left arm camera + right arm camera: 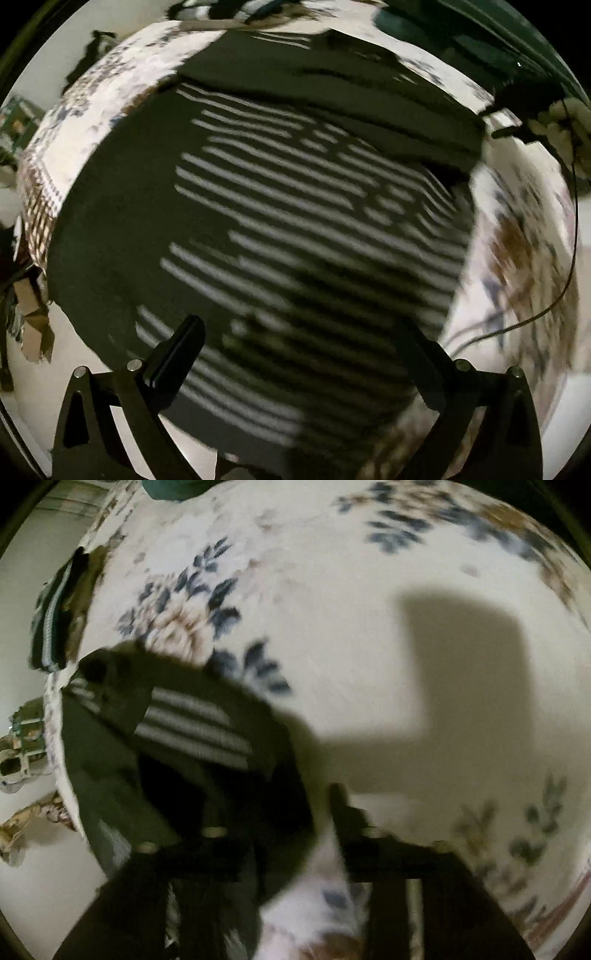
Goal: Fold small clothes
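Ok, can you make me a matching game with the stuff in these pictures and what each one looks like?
Things:
1. striped shirt
2. floral cloth
3. left gripper
4. cable

Looks:
A. black, jaws wide apart
B. thin, black, curving
C. dark with white stripes
D. white with blue leaves

Pairs: 1-C, 2-D, 3-A, 4-B

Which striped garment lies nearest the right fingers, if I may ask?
The broad-striped garment, beside the right fingers; the thin-striped bundle lies far off.
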Motion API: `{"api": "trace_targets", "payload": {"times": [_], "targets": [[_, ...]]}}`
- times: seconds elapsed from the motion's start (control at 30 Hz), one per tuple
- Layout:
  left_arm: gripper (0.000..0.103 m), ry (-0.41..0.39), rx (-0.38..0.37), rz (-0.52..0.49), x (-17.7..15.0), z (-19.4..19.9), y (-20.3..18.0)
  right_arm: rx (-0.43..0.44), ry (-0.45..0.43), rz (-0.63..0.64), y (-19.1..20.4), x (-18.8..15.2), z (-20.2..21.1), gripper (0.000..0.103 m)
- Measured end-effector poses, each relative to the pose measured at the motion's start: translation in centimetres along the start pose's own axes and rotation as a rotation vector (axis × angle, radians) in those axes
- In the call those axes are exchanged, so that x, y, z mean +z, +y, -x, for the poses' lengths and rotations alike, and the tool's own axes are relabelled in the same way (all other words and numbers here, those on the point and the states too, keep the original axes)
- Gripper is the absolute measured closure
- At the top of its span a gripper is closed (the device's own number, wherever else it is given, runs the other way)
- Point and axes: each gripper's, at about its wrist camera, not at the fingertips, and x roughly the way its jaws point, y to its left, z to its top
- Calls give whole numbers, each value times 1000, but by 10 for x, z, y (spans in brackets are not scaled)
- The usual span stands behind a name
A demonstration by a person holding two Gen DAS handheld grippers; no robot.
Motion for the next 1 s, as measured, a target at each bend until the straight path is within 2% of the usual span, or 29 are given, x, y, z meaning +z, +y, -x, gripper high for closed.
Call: {"api": "trace_targets", "payload": {"times": [0.07, 0.17, 0.23, 0.37, 0.43, 0.47, 0.5, 0.53, 0.57, 0.67, 0.73, 0.77, 0.8, 0.93, 1.0], "targets": [[0, 51, -41, -54, -21, 3, -13, 33, 27, -44, -22, -25, 13, 54], [0, 98, -61, -133, -50, -1, -34, 69, 45, -120, -70, -62, 36, 54], [0, 131, -62, -190, -68, -16, -50, 93, 33, -163, -85, -72, 35, 54], [3, 176, -17, -241, -87, -58, -71, 234, -9, -267, -107, -76, 20, 54], [32, 167, 12, -254, -89, -73, -76, 337, -53, -292, -110, -66, 11, 54], [37, 156, 27, -268, -89, -75, -79, 382, -67, -301, -108, -60, 6, 54], [57, 135, 27, -274, -88, -72, -80, 427, -78, -313, -105, -51, -2, 54], [89, 106, 25, -271, -87, -65, -80, 457, -85, -330, -102, -43, -10, 54], [99, 91, 24, -267, -86, -59, -79, 461, -83, -343, -99, -35, -20, 54], [99, 53, -19, -232, -82, -36, -69, 486, -32, -365, -87, -20, -47, 54], [99, 33, -36, -223, -79, -21, -64, 463, -33, -336, -70, -16, -55, 57], [99, 24, -49, -216, -76, -12, -61, 429, -41, -313, -62, -16, -54, 85], [99, 18, -59, -212, -74, -4, -58, 402, -38, -290, -52, -17, -51, 92], [99, -27, -105, -157, -55, 37, -31, 309, -69, -199, -16, -18, -17, 93], [99, -44, -132, -101, -42, 56, -4, 276, -84, -167, 2, -17, 9, 94]]}}
